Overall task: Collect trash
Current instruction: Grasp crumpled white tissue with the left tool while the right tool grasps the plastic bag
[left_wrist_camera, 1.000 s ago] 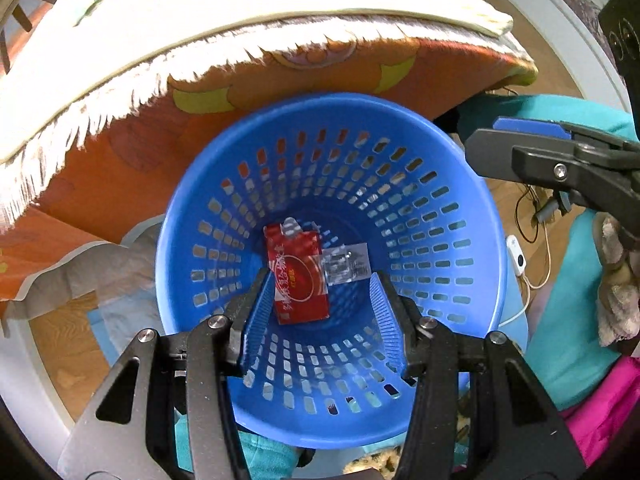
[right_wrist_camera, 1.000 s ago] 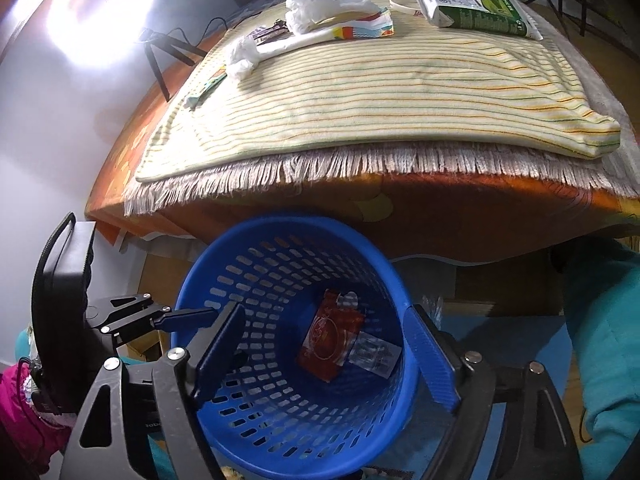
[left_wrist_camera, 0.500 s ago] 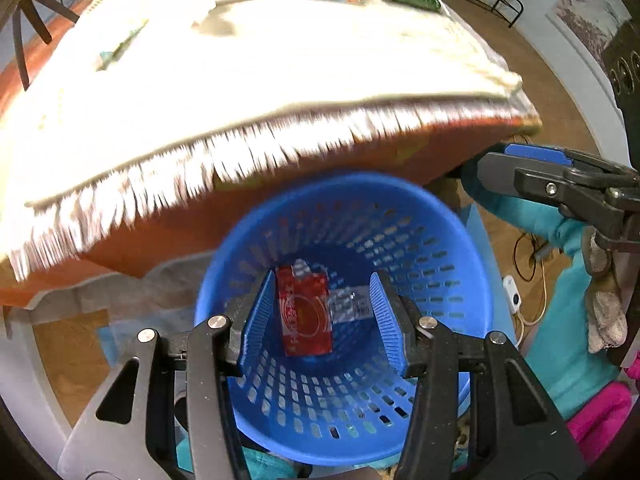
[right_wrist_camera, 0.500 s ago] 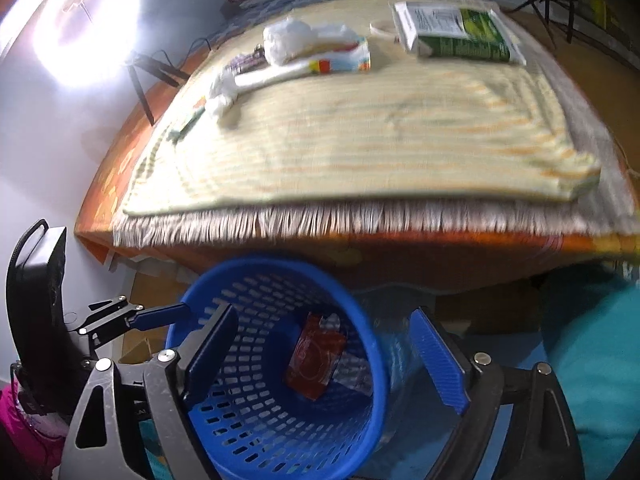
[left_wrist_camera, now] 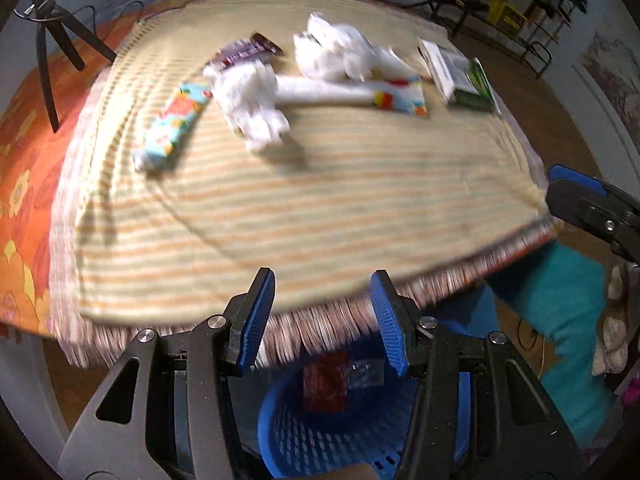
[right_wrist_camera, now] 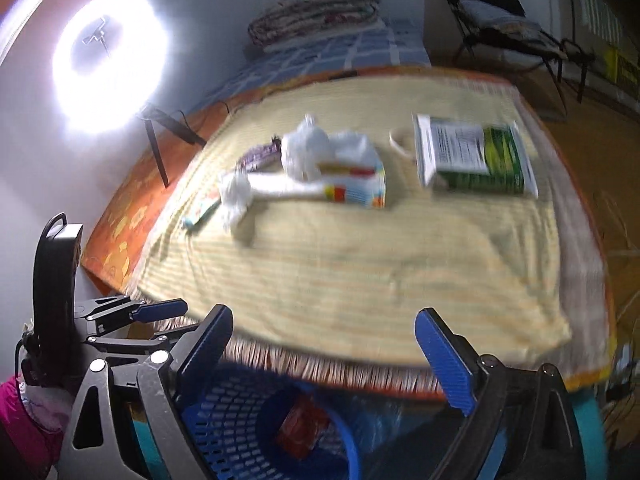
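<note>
1. Right now my left gripper (left_wrist_camera: 323, 314) sits half open with nothing between its blue pads, hanging over the fringed edge of a yellow-and-orange striped cloth (left_wrist_camera: 320, 208).
2. My right gripper (right_wrist_camera: 324, 350) is spread wide; its jaws have just been opening, and nothing is between them.
3. Below the table edge stands the blue perforated plastic basket (left_wrist_camera: 320, 444), with a red wrapper (left_wrist_camera: 325, 386) and a clear scrap in its bottom.
4. On the cloth's far half I see the remaining trash: a crumpled white plastic bag (right_wrist_camera: 320, 150), a white wad of tissue (left_wrist_camera: 252, 100), a colourful snack wrapper (left_wrist_camera: 172, 126), a long white-and-multicolour packet (right_wrist_camera: 352, 188), a dark purple wrapper (right_wrist_camera: 258, 156) and a green-and-white carton (right_wrist_camera: 472, 158).
5. Beneath the cloth lies an orange patterned cover (left_wrist_camera: 24, 148).
6. Behind, a ring light (right_wrist_camera: 108, 64) glares on a white wall, beside a folded blanket (right_wrist_camera: 316, 10) and a black chair (right_wrist_camera: 508, 24).
</note>
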